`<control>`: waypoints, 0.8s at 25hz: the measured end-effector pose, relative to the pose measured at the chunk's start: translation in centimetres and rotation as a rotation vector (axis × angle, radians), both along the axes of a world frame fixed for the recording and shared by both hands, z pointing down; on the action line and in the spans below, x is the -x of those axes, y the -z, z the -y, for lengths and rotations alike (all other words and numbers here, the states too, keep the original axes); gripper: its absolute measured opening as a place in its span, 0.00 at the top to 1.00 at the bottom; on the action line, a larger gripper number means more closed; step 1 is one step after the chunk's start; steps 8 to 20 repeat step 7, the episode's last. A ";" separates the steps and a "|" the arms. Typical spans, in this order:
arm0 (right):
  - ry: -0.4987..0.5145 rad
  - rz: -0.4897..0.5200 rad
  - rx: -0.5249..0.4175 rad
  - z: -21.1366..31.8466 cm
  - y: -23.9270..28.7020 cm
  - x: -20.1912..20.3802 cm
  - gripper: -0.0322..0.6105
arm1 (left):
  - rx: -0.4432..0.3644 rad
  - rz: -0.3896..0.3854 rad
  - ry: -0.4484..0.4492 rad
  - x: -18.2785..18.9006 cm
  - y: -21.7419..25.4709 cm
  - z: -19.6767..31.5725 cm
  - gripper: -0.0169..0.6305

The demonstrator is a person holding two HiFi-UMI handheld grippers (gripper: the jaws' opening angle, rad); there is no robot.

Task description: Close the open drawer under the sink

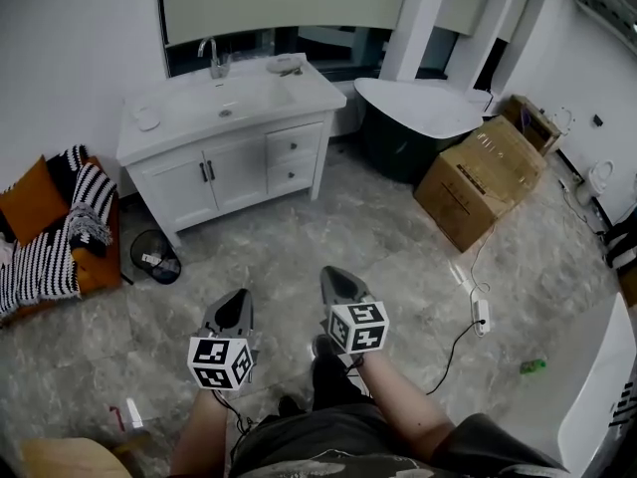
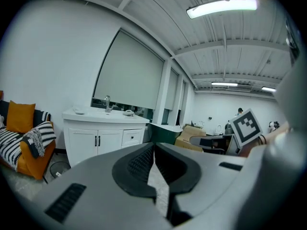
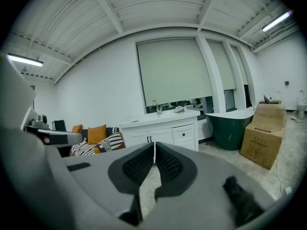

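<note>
The white vanity with its sink and tap stands against the far wall, well away from both grippers. Its two small drawers sit at the right of the double doors; from here I cannot tell how far either one stands out. The vanity also shows in the left gripper view, and the drawers in the right gripper view. My left gripper and right gripper are held side by side over the floor, pointing toward the vanity. Both are shut and hold nothing.
An orange sofa with striped cushions stands at the left, with a black waste bin by the vanity's corner. A dark green bathtub and a cardboard box are at the right. A power strip and cable lie on the marble floor.
</note>
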State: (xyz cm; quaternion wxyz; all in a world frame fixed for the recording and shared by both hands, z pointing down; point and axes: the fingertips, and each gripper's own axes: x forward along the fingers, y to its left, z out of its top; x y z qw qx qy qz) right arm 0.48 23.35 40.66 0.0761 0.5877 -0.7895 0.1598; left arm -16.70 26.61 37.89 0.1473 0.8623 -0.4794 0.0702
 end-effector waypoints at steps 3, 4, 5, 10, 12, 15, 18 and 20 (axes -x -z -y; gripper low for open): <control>0.002 -0.005 0.000 -1.2 0.2 0.9 0.90 | -0.003 -0.007 -0.003 0.7 0.1 -1.1 0.94; 0.003 -0.007 -0.002 -1.4 0.3 1.2 0.90 | -0.004 -0.010 -0.004 0.9 0.1 -1.2 0.94; 0.004 -0.010 -0.004 -1.7 0.4 1.4 0.90 | -0.005 -0.014 -0.004 1.2 0.2 -1.3 0.94; 0.009 -0.019 -0.007 -2.1 0.5 1.9 0.90 | -0.007 -0.021 -0.004 1.5 0.4 -1.5 0.94; 0.009 -0.019 -0.007 -2.1 0.5 1.9 0.90 | -0.007 -0.021 -0.004 1.5 0.4 -1.5 0.94; 0.009 -0.019 -0.007 -2.1 0.5 1.9 0.90 | -0.007 -0.021 -0.004 1.5 0.4 -1.5 0.94; 0.009 -0.019 -0.007 -2.1 0.5 1.9 0.90 | -0.007 -0.021 -0.004 1.5 0.4 -1.5 0.94; 0.009 -0.019 -0.007 -2.1 0.5 1.9 0.90 | -0.007 -0.021 -0.004 1.5 0.4 -1.5 0.94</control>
